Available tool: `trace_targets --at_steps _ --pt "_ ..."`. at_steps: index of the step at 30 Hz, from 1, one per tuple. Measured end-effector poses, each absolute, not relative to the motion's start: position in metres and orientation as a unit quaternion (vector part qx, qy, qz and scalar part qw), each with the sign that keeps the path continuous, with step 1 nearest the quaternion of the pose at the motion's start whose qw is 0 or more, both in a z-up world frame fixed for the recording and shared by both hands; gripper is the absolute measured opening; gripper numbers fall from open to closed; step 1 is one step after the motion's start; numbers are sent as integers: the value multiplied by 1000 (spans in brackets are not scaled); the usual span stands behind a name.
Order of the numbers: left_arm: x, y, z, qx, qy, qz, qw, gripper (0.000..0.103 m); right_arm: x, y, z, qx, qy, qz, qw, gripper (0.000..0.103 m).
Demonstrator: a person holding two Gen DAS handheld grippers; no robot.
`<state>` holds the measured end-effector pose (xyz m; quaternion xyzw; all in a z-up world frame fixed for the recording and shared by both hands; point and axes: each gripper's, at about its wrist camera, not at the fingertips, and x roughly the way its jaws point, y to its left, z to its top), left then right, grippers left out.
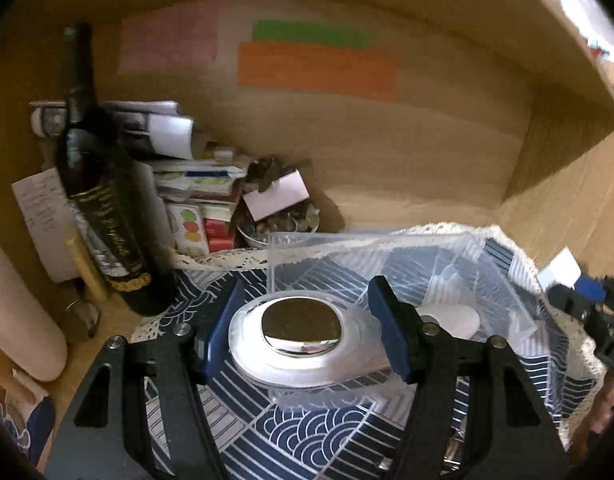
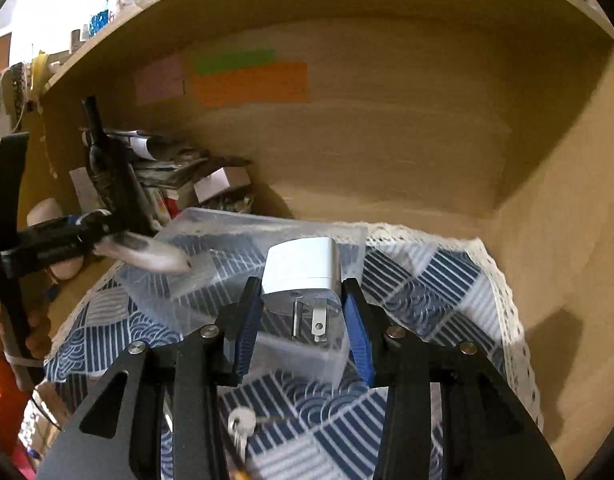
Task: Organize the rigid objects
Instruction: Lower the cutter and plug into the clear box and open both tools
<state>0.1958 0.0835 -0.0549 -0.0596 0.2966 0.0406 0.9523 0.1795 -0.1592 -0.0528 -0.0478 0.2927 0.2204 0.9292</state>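
A wooden shelf [image 2: 547, 240] is covered by a lace-edged blue patterned cloth [image 2: 427, 280]; a clear plastic box [image 1: 447, 252] and keys [image 2: 241, 426] are borne on it.

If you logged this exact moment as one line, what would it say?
left gripper: shut on round disc | right gripper: shut on white plug adapter | both over clear plastic box on blue patterned cloth

Each camera sits just behind its own fingers and looks forward and down into a wooden shelf bay. The left wrist view is close over the clear plastic box [image 1: 407, 264], just beyond its fingertips. The right wrist view faces the same box [image 2: 243, 248] from the right. Both share the patterned cloth [image 1: 291, 432] [image 2: 419, 280], the orange note [image 1: 315, 66] [image 2: 251, 84] and the dark bottle [image 1: 99, 184] [image 2: 107, 168].
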Motion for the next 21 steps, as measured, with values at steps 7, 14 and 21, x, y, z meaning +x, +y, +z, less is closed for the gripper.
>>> trace_targets --at_steps 7,14,21 --pt "223 68 -80 -34 330 23 943 64 214 -132 -78 -62 345 240 905 37" --pt "240 57 -92 -12 362 10 932 64 227 -111 -96 -99 377 244 888 37" --pt "248 54 -102 -9 391 -1 920 64 232 -105 -103 -115 386 243 883 37"
